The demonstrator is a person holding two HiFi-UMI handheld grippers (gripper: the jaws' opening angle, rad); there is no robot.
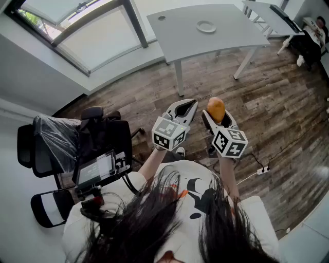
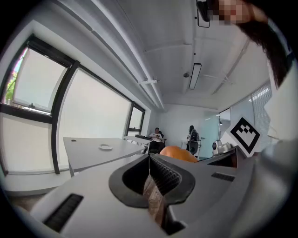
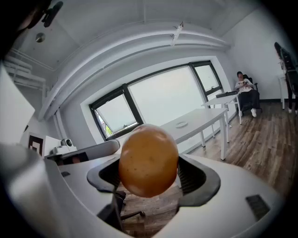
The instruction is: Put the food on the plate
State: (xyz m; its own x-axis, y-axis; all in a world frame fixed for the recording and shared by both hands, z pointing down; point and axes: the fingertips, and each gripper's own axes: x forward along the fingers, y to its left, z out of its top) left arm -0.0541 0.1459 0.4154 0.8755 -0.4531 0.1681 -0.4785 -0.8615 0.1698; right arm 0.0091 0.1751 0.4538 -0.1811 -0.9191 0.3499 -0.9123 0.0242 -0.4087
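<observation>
A round orange-brown food item [image 1: 216, 109] [image 3: 148, 160] sits between the pads of my right gripper [image 1: 217, 116] [image 3: 149, 174], which is shut on it and held in the air at chest height. Beside it, my left gripper [image 1: 188, 106] [image 2: 150, 160] is shut with nothing in it. In the left gripper view the food [image 2: 179, 153] peeks over that gripper's jaw. A small white plate [image 1: 206, 26] [image 2: 105, 147] [image 3: 181, 124] lies on the grey table [image 1: 216, 43], some way ahead of both grippers across the wooden floor.
Black office chairs [image 1: 72, 144] and a rig with a screen [image 1: 97, 169] stand at my left. A second table [image 1: 272, 15] and a seated person [image 1: 313, 33] are at the far right. A power strip [image 1: 263, 169] lies on the floor. Large windows [image 1: 87, 31] line the left wall.
</observation>
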